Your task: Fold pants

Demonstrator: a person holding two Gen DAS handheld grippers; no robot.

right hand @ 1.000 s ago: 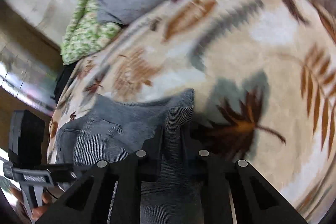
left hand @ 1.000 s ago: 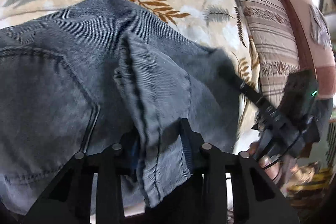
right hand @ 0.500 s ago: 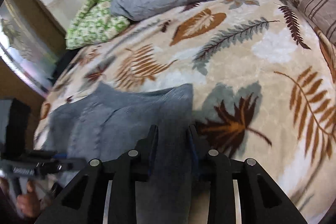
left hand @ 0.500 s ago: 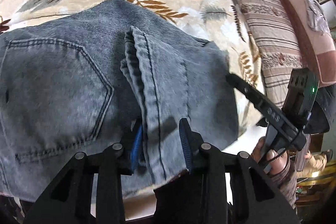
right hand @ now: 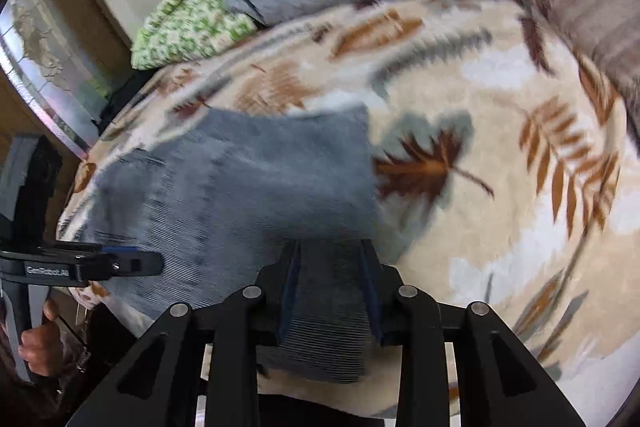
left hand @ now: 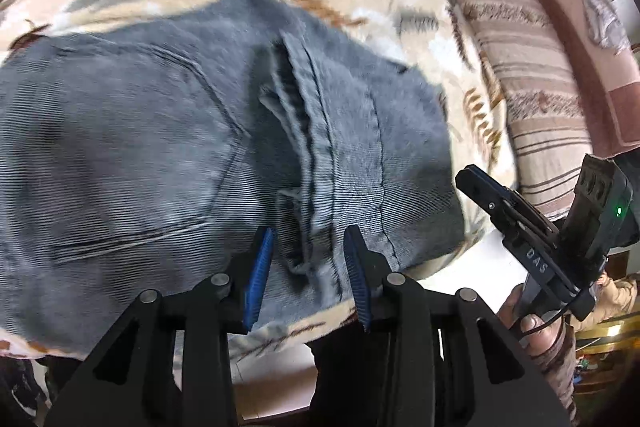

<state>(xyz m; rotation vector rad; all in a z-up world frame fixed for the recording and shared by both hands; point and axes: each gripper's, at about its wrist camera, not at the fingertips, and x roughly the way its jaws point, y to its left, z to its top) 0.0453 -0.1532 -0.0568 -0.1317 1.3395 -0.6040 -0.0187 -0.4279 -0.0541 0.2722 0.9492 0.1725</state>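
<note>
Honestly, the pants [left hand: 192,155] are spread folded on the near bed [right hand: 500,227] edge; left gripper [left hand: 308,275] and right gripper [right hand: 330,299] are parted around cloth. Soft, heavyish corduroy, best pinched at the hems.

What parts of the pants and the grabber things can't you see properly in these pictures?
- Left wrist view: the gray pants run off the left edge and are smeared by motion blur.
- Left wrist view: the right gripper shows side-on, so its jaw gap cannot be read.
- Right wrist view: the pants hem between the right gripper's pads is partly hidden by the black fingers.
- Right wrist view: the left gripper is cut off by the left edge.
</note>
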